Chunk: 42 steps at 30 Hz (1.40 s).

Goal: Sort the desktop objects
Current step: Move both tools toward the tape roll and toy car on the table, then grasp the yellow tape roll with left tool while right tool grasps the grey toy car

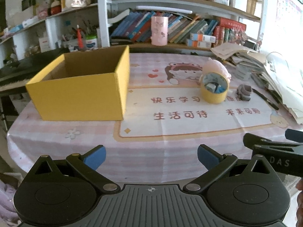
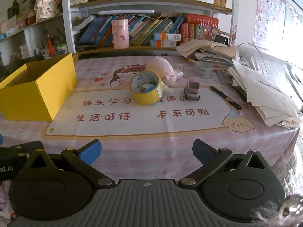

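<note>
Both the left gripper [image 1: 151,156] and the right gripper [image 2: 146,151] are hanging released and empty at the near edge of the counter [image 2: 170,147], probably getting ready, while the tape roll [image 2: 146,89], toy car [image 2: 192,90], pen [image 2: 225,97] and pink plush [image 2: 161,70] are waiting mid-counter, right of the yellow box [image 1: 81,89] that is standing open to receive them.

The yellow box [image 1: 79,92] looks like matt cardboard, raw brown inside. The tape roll [image 2: 146,89] is glossy plastic. A creased, smooth printed cloth [image 2: 132,132] covers the surface. The pink toy [image 2: 161,69] seems soft plush.
</note>
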Each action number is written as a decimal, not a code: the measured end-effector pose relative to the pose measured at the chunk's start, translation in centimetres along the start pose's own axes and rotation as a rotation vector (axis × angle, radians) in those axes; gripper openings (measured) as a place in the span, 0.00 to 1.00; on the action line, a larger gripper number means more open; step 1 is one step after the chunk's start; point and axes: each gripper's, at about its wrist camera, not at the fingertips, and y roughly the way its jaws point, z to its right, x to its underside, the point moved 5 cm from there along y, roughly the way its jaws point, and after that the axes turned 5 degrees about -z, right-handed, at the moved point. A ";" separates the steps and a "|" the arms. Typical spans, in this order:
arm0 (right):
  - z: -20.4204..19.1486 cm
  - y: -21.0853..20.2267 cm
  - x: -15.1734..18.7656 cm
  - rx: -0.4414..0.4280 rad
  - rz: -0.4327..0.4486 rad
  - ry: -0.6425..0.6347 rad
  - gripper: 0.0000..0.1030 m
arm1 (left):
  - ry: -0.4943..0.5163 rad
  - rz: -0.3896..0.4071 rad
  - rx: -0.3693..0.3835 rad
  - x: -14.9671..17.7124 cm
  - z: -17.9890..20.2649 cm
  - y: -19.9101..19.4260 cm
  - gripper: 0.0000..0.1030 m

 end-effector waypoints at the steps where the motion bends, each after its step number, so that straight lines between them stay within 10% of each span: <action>1: 0.3 0.2 -0.2 0.000 -0.001 0.001 1.00 | 0.001 -0.001 0.004 -0.2 0.3 0.2 1.00; 42: 14.3 15.6 -11.0 -0.079 -0.048 -0.004 0.97 | 0.009 -0.021 0.079 -10.5 14.2 13.9 1.00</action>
